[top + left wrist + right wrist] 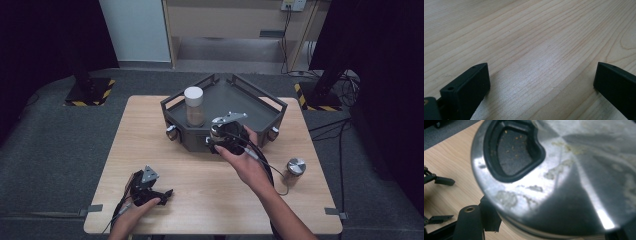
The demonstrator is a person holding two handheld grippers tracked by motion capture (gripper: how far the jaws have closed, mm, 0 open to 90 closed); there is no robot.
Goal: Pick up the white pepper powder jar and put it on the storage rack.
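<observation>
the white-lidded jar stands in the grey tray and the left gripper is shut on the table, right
Not quite. The white-lidded jar does stand in the grey tray, but the left gripper is open: the left gripper view shows its jaws wide apart over bare table.

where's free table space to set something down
Bare wood runs down the table's left side, between the tray and the left gripper, and across the near middle between that gripper and the right forearm. It is crowded at the tray's front edge, where the right gripper works, and tight at the right by the metal jar.
</observation>
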